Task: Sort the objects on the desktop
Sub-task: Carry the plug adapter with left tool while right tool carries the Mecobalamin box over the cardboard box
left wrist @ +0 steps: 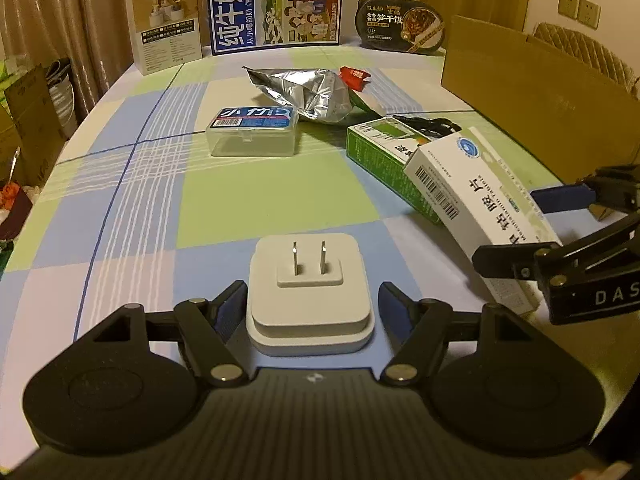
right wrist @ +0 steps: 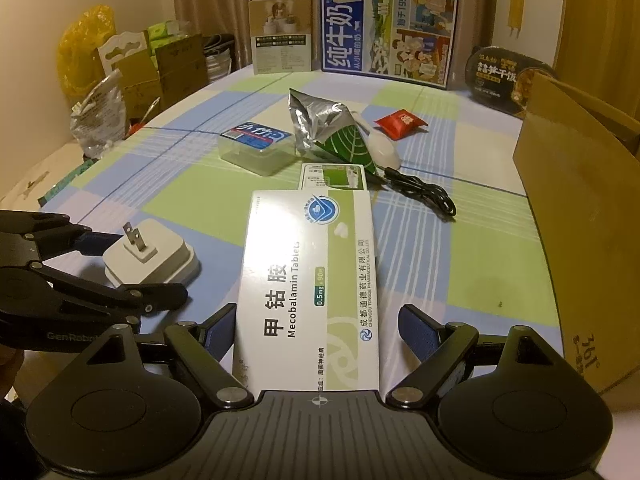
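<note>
Charger and tablet box, each between parted jaws.
White square plug adapter (left wrist: 310, 300), prongs up, unclamped in left gripper (left wrist: 311, 304); white-green tablet box (right wrist: 310, 292) loose in right gripper (right wrist: 316, 330).

White plug (left wrist: 308, 296) prongs-up between left gripper's (left wrist: 312, 304) fingers; white-green tablet box (right wrist: 310, 292) lies flat between right gripper's (right wrist: 316, 332).

Green box (right wrist: 332, 176) mostly behind medicine box (right wrist: 308, 292); cardboard box (right wrist: 580, 216) edge-cropped
</note>
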Tool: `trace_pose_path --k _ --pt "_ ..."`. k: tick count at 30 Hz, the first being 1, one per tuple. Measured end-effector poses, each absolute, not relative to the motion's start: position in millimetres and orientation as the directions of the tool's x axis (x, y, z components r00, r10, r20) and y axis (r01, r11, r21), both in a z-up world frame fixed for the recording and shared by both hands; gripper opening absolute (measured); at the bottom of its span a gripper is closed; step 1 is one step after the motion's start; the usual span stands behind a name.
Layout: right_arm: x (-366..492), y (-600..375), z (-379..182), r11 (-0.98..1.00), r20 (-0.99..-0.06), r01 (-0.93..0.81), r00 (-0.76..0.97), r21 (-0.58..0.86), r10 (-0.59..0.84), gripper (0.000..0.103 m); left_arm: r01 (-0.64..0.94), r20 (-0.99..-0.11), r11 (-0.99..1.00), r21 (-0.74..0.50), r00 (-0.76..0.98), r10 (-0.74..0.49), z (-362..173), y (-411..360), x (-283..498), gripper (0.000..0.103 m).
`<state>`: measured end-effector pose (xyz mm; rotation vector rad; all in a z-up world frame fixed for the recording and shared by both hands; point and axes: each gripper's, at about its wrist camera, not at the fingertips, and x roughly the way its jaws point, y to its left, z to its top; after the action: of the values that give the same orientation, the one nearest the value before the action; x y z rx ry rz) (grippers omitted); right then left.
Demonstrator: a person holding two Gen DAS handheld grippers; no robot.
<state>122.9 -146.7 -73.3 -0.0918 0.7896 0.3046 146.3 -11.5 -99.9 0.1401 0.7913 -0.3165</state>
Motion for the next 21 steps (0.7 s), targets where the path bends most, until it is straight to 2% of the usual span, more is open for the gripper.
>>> trace_pose_path --k 2,4,6,8,21 --pt "124.1 -146.7 -73.6 0.953 -0.708 -0.302 0.665 0.037 0.238 0.083 0.331 -0.718 0.944 0.013 0.66 -0.221 -99.8 -12.4 147.2 0.066" --pt "124.2 -147.1 -73.1 0.952 -0.702 -0.302 0.669 0.04 0.242 0.082 0.323 -0.718 0.946 0.02 0.663 -0.212 -98.7 -12.7 147.6 0.061" --pt "124.2 -146.8 -72.6 0.95 -0.699 -0.31 0.669 0.047 0.253 0.07 0.323 -0.721 0.946 0.021 0.661 -0.209 -97.9 -12.9 148.6 0.061" --pt "124.6 -146.6 -72.0 0.95 -0.699 -0.309 0.669 0.046 0.252 0.068 0.326 -0.722 0.945 0.028 0.66 -0.206 -97.5 -13.6 148.5 0.061" --pt "118.5 -151.2 -59.1 0.959 -0.644 -0.282 0.73 0.022 0.229 0.068 0.333 -0.71 0.943 0.018 0.668 -0.223 -89.8 -17.9 145.9 0.061"
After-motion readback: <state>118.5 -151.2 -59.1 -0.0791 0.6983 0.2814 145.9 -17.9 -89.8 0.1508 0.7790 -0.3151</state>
